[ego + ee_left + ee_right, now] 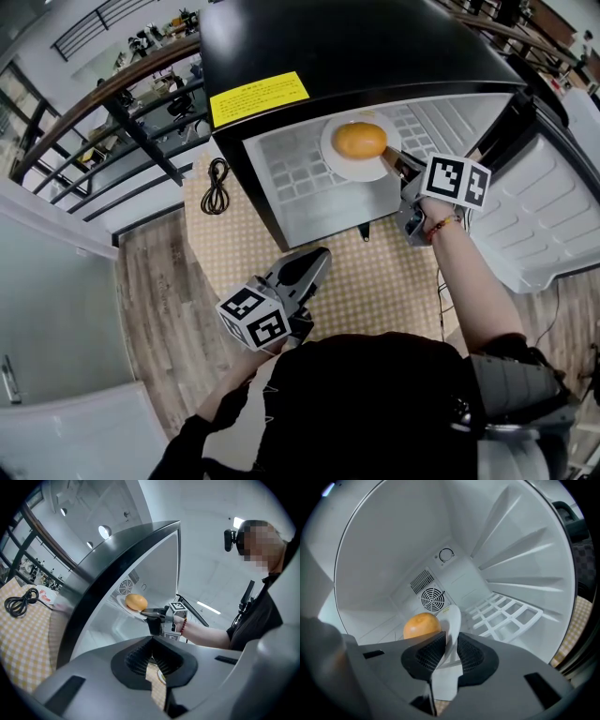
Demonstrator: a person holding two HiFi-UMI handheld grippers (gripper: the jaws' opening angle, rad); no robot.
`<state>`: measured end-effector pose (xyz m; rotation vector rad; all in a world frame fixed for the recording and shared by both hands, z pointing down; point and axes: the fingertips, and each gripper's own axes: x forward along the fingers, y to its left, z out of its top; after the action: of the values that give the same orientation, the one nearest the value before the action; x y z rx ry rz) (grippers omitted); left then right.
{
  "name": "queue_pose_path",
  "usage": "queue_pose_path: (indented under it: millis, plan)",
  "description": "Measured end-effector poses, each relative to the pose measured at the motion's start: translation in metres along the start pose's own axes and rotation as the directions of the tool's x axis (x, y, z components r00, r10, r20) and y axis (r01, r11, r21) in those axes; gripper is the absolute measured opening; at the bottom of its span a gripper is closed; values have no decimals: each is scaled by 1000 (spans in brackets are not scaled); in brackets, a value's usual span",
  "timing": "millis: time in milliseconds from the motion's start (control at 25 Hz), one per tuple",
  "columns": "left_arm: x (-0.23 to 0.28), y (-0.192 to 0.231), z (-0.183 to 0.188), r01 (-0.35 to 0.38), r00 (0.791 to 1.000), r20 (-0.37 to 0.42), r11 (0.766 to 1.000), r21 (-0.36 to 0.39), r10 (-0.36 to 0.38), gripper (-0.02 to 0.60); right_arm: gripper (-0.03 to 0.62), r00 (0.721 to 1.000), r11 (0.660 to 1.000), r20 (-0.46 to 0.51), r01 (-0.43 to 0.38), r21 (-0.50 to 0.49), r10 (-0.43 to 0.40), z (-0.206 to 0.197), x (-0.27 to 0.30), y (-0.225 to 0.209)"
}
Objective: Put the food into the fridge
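Right tool (449,641) sits released around plate (339,161) rim since fridge shelf (291,178) carries plate and orange (359,140); left tool (152,644) clenched, empty.

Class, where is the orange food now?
In the head view, the orange food sits on the white plate inside the fridge, just beyond the right gripper.

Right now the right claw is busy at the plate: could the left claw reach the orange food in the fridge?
Probably yes: the fridge door is open and nothing lies between the left claw and the orange food; the right claw crowds only the right rim of the plate.
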<state>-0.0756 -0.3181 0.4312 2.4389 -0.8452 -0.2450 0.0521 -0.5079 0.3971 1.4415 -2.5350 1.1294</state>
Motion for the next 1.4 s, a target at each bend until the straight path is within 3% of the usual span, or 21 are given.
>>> queue_pose_path:
  millis: [920, 1400]
  plan:
    - [-3, 4, -4, -21, 1000, 4, 1000, -3, 21, 12, 120, 996, 976, 11, 86, -199, -85, -2, 3, -6]
    - [-5, 5, -5, -29, 1000, 9, 1000, -8, 30, 12, 121, 996, 973, 17, 86, -214, -84, -2, 4, -5]
